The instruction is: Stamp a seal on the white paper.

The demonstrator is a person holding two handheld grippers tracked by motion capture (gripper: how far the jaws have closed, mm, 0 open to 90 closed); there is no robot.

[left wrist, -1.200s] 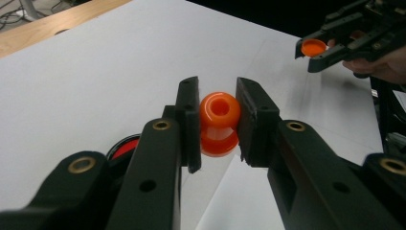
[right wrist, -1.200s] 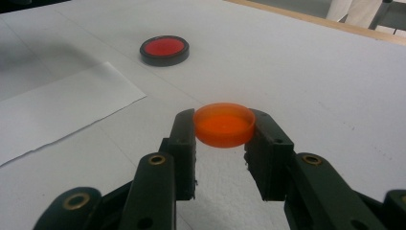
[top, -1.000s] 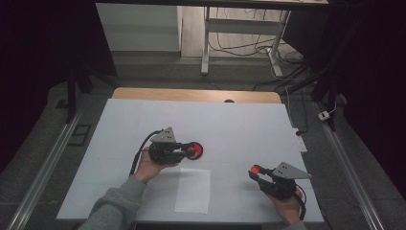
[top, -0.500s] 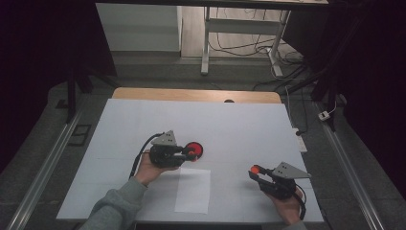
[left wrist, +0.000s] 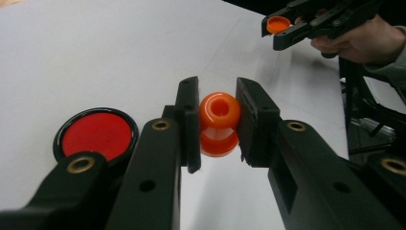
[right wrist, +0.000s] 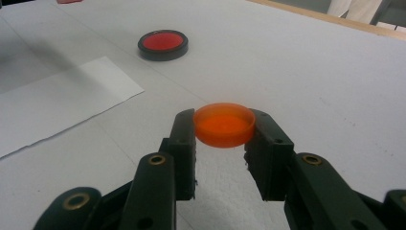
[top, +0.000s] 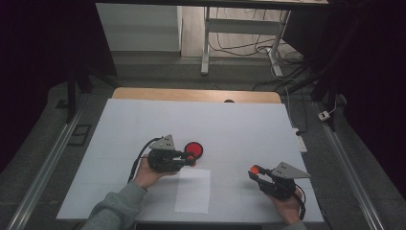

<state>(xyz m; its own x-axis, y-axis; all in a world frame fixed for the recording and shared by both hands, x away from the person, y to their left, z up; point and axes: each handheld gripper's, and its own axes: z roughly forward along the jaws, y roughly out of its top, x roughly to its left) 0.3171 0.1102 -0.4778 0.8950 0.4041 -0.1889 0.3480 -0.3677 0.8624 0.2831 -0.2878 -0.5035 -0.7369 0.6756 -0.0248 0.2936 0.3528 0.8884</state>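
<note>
your left gripper (left wrist: 218,122) is clamped on a small orange bottle-like piece (left wrist: 219,123) — a rounded top with an open mouth facing the camera and a wider flange below, squeezed between both jaws and, as far as i can tell, lifted just off the white table (top: 239,124). your right gripper (right wrist: 224,128) is clamped on the orange cap (right wrist: 224,123), a shallow round lid held by its rim, hollow side up, above the table. in the high view the left gripper (top: 190,157) and right gripper (top: 254,171) are well apart, tips pointing toward each other.

progress — both parts look picked up, so grasping is done; joining them is not. judging by this, what's left is to bring the cap across, turn it to face the open mouth, and seat it.

the black dish with red inside (top: 194,149) sits on the table just beside the left gripper's tip, untouched. a white paper sheet (top: 193,190) lies flat between your 2 hands, near the table's front edge.
</note>
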